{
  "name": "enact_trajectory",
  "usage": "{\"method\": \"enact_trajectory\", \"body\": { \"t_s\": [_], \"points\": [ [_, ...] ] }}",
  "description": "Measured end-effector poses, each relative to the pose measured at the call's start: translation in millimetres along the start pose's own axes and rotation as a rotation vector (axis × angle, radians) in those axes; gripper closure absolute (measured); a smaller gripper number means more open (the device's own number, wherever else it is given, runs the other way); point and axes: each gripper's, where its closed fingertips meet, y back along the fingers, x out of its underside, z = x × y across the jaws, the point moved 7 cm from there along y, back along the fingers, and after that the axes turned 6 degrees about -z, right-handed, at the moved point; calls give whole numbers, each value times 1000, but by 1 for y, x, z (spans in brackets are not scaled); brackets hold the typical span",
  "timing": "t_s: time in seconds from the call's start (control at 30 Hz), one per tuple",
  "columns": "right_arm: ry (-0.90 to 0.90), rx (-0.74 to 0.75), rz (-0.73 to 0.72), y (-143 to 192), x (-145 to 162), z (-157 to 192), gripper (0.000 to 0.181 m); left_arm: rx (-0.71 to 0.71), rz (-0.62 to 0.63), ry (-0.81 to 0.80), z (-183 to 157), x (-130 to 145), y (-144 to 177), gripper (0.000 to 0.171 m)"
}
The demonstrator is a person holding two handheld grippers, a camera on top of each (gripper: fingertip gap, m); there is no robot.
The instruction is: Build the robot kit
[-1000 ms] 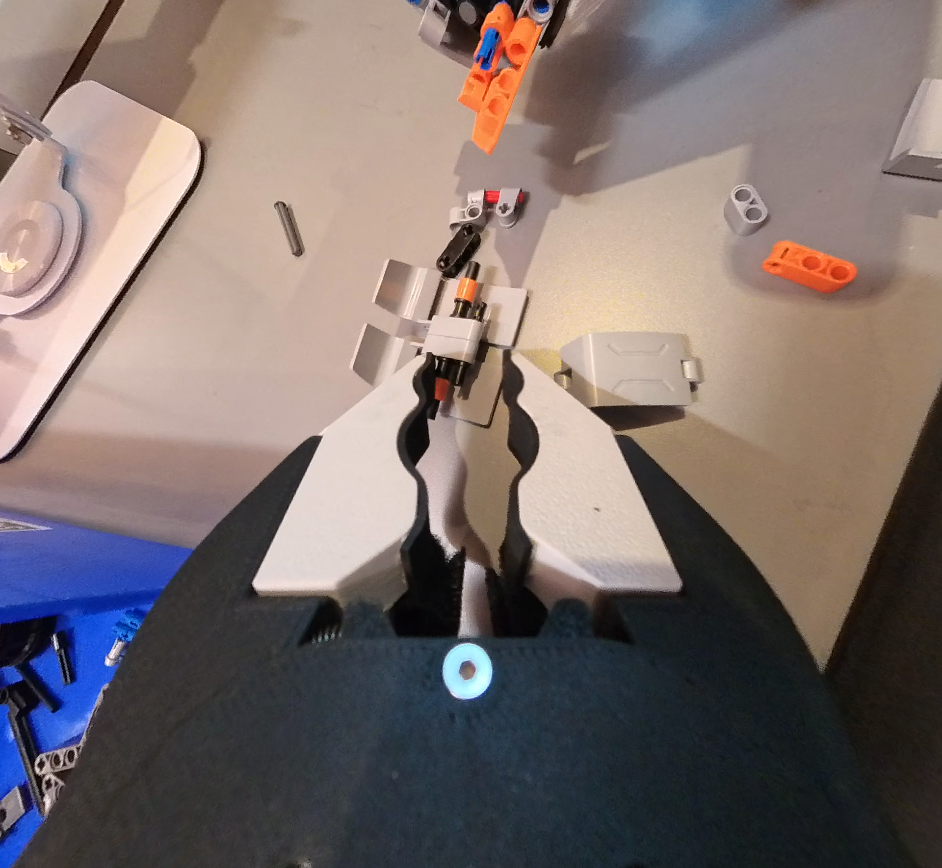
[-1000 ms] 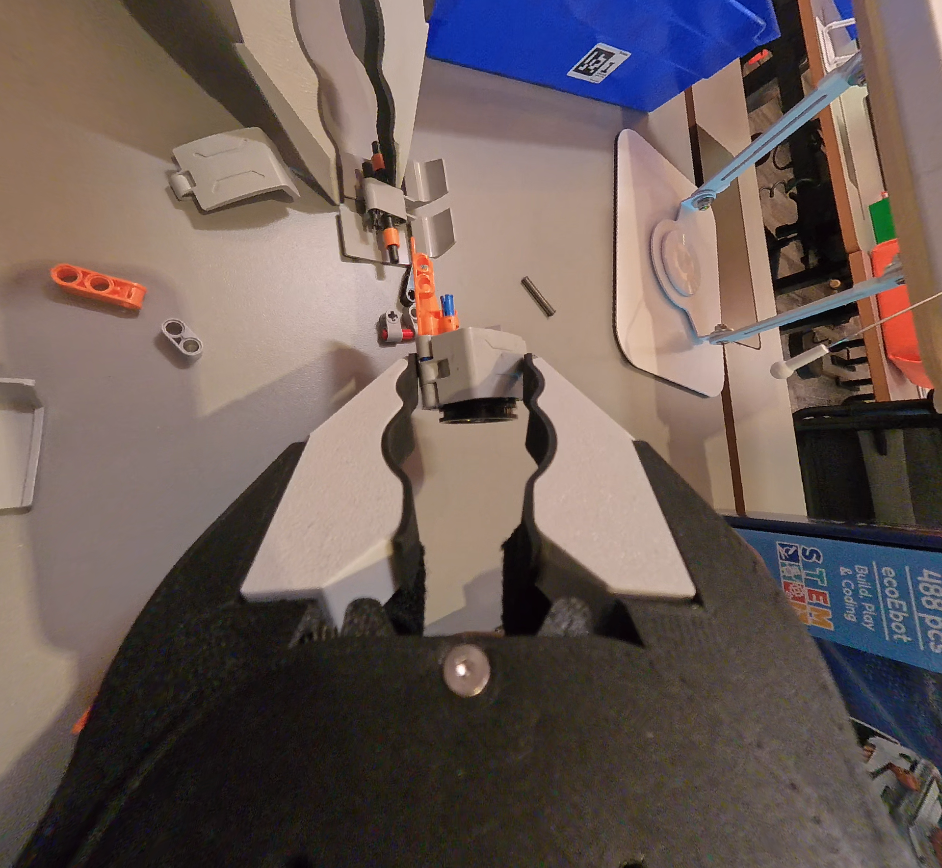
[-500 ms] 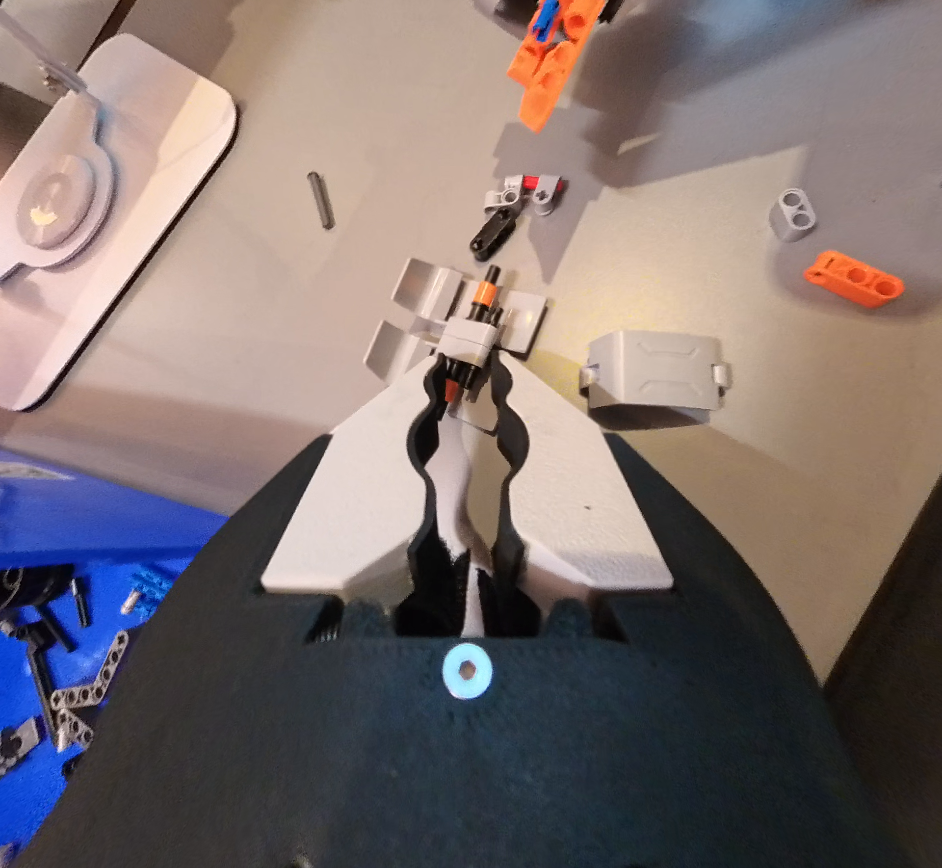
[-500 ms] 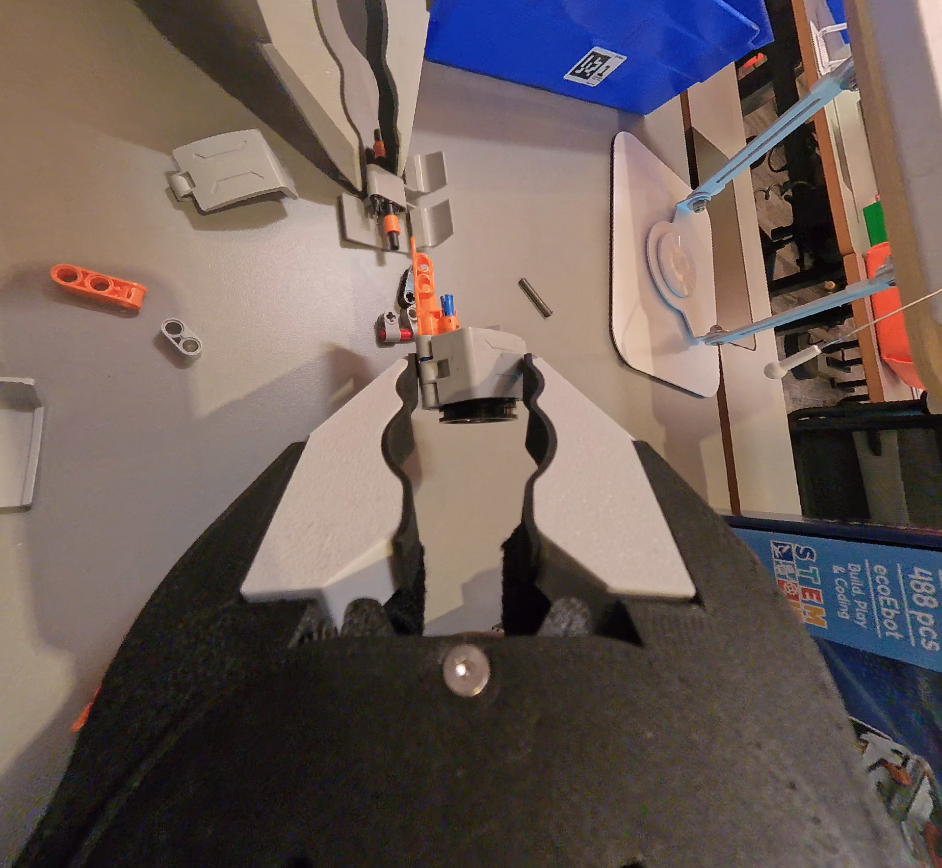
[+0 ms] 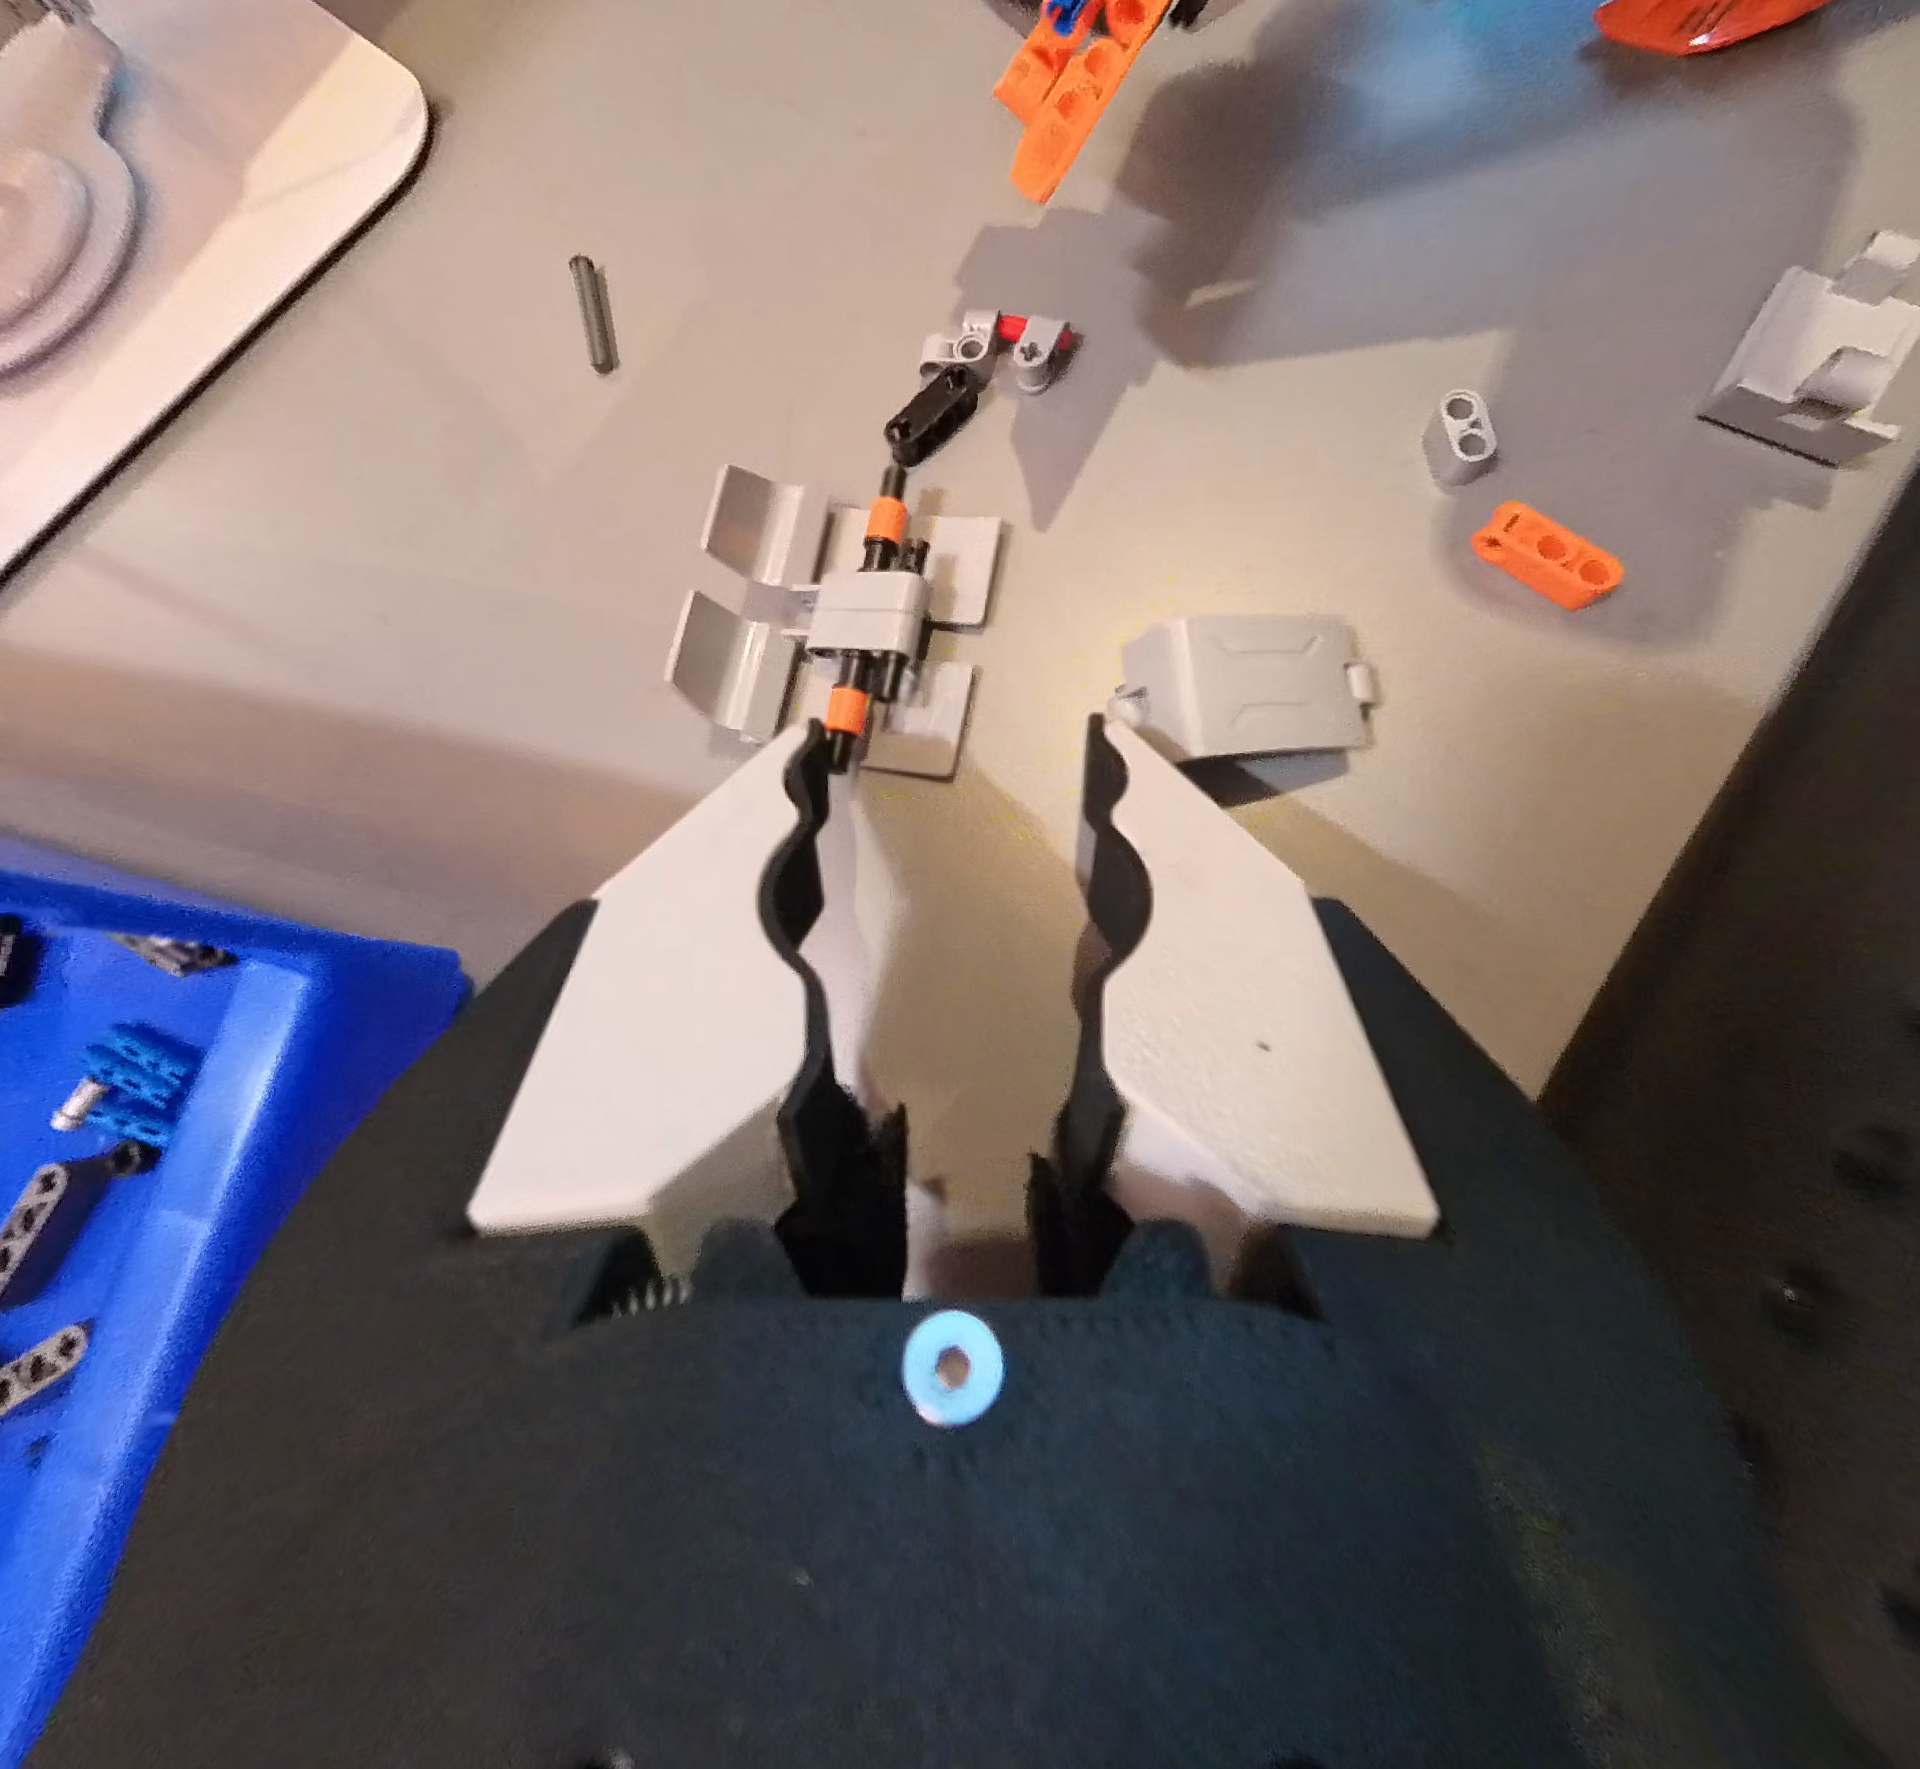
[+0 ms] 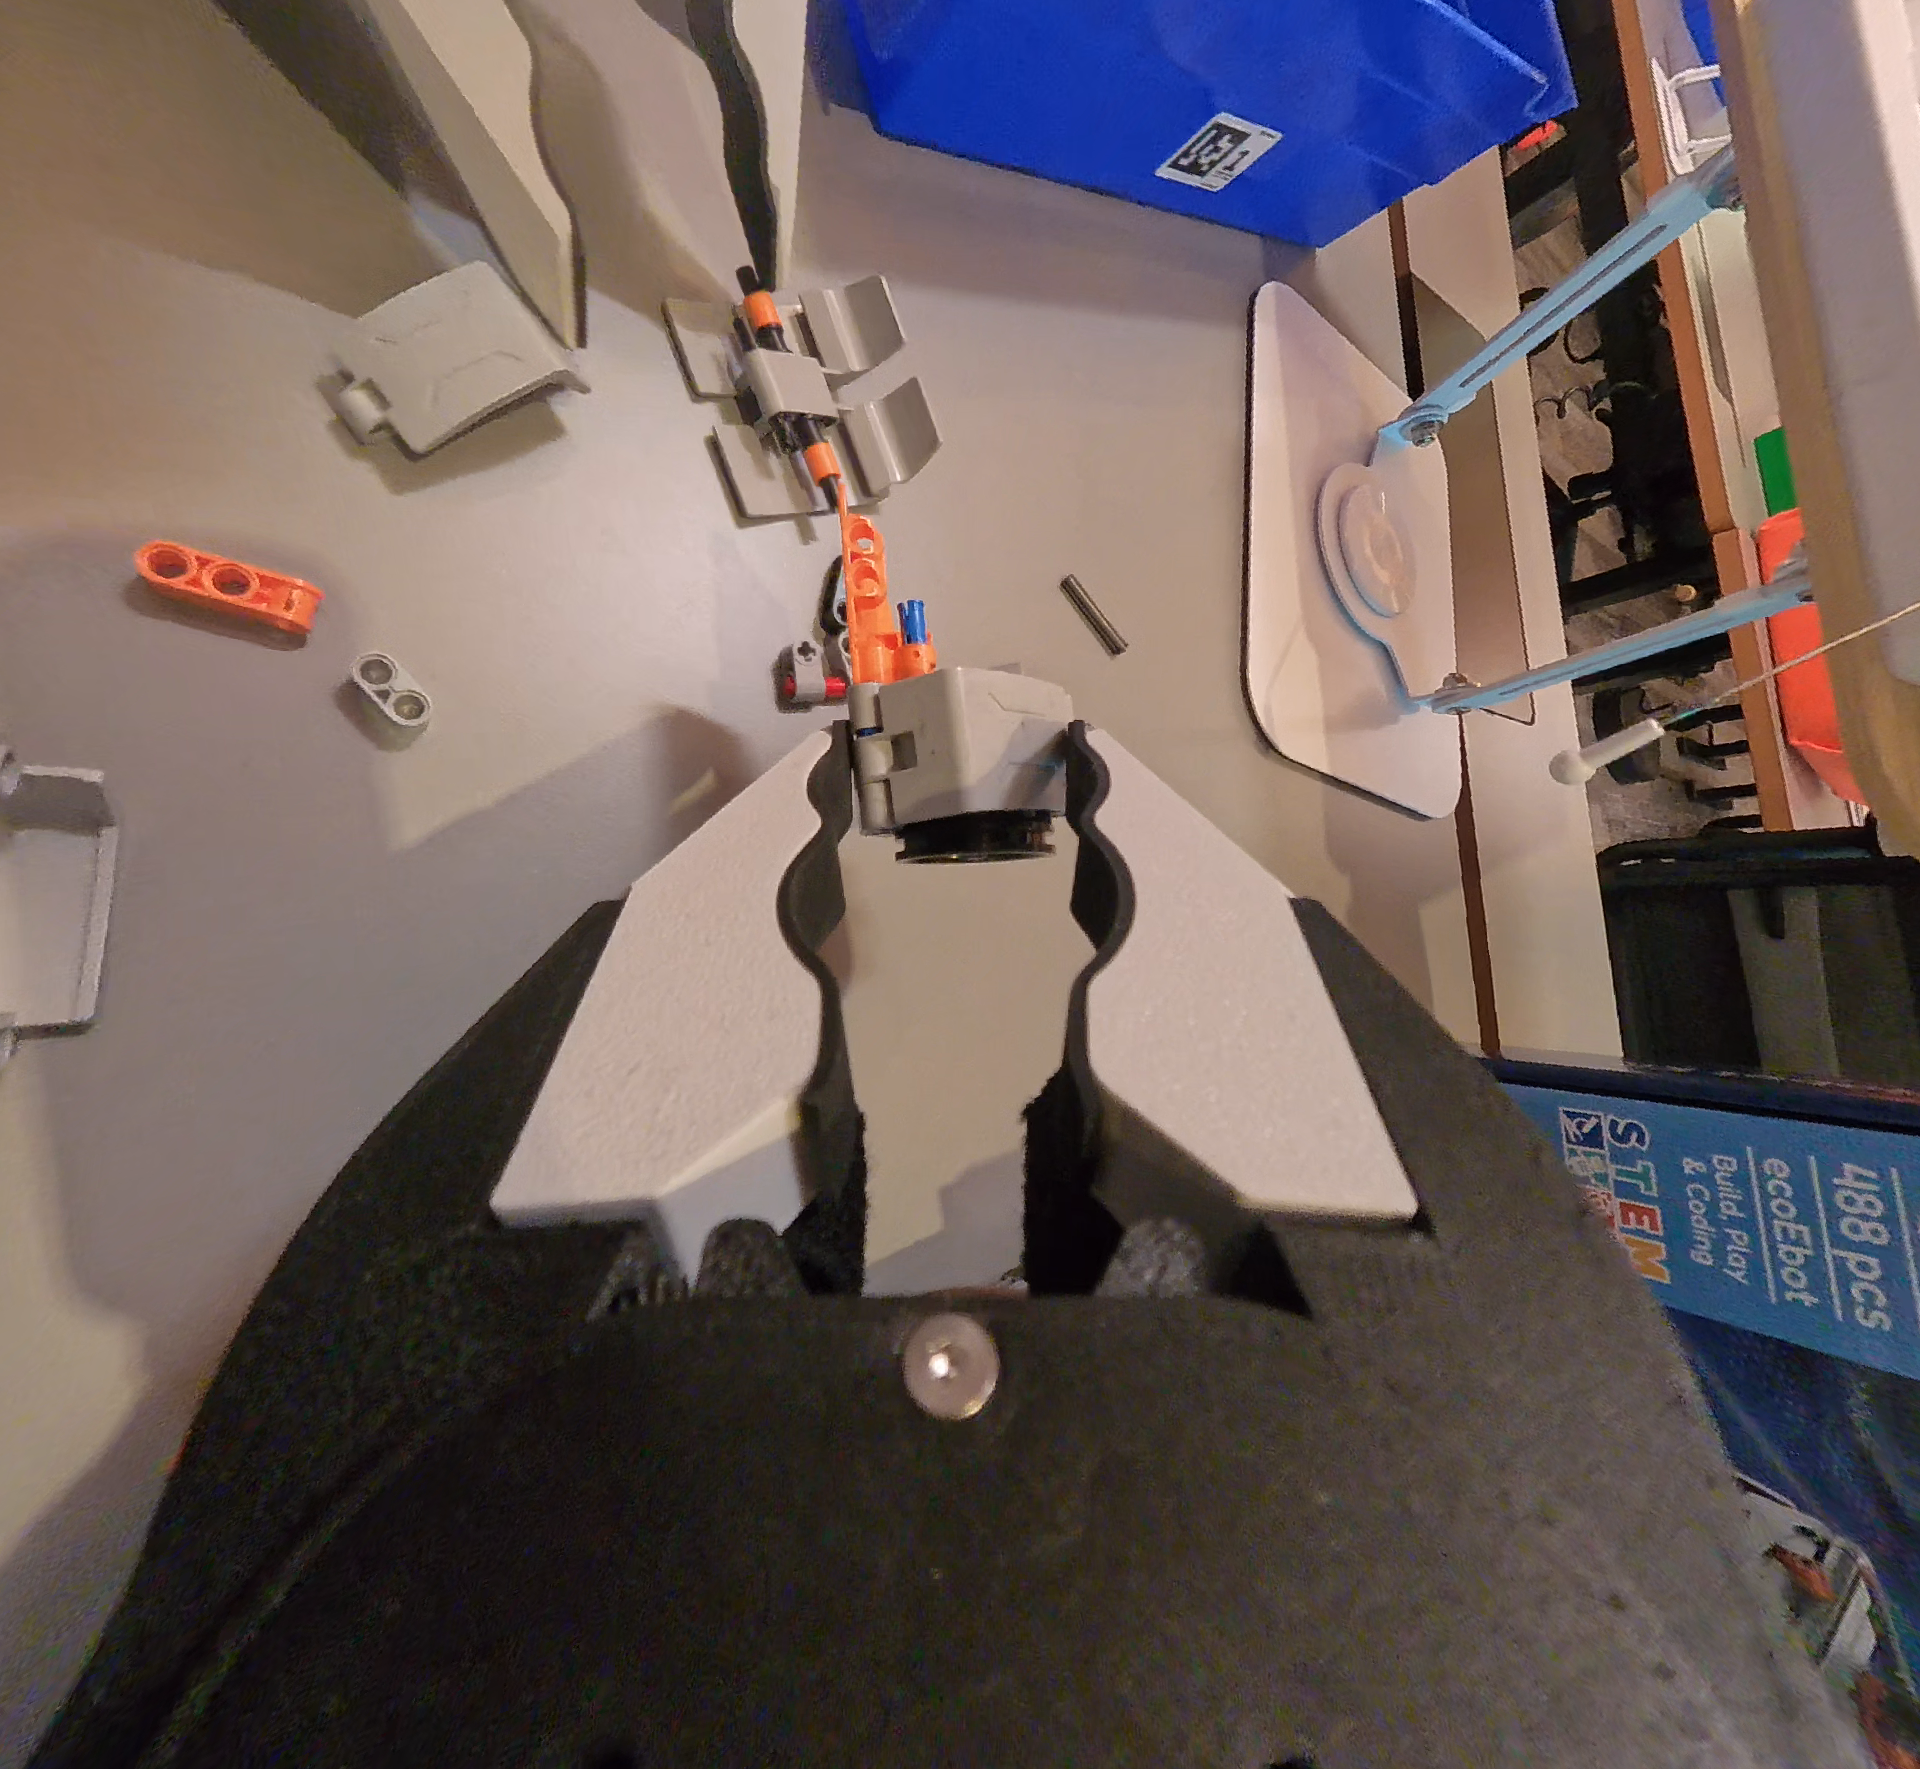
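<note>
My left gripper is open and empty. Just ahead of its left fingertip, a grey winged assembly with a black axle and orange collars lies flat on the table; the axle's near end is at that fingertip. My right gripper is shut on a grey block assembly with orange beams and a blue pin, held above the table. The left gripper also shows in the right wrist view, beside the winged assembly. The held block assembly shows at the top of the left wrist view.
Loose parts lie around: a grey curved panel, an orange beam, a grey two-hole piece, a black connector, a grey-red connector, a dark axle. A blue bin and a white stand base stand nearby. Spacing between my two grippers at the tips: around 12 cm. The grey-red connector sits 6 cm or so from the ends of my right fingers. Seen from the right wrist view as well.
My left gripper has opened, let go of the winged assembly and drawn back a little; the assembly now lies on the table. The right gripper still holds its block.
</note>
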Motion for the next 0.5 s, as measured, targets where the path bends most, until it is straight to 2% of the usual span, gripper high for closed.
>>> {"method": "enact_trajectory", "body": {
  "t_s": [0.03,0.13,0.27,0.4,0.5],
  "points": [
    [2,-1,1,0,0,0,142,12,-4,9,-1,1,0,121],
    [3,-2,6,0,0,0,142,66,1,23,-8,1,-2,125],
    [5,-2,5,0,0,1,142,153,-10,-24,-20,-4,-6,125],
    [-12,-21,11,0,2,1,142,123,-48,-80,-20,-9,3,124],
    [-47,-61,9,-3,5,4,142,32,-64,-84,-2,-8,11,123]
  ]
}}
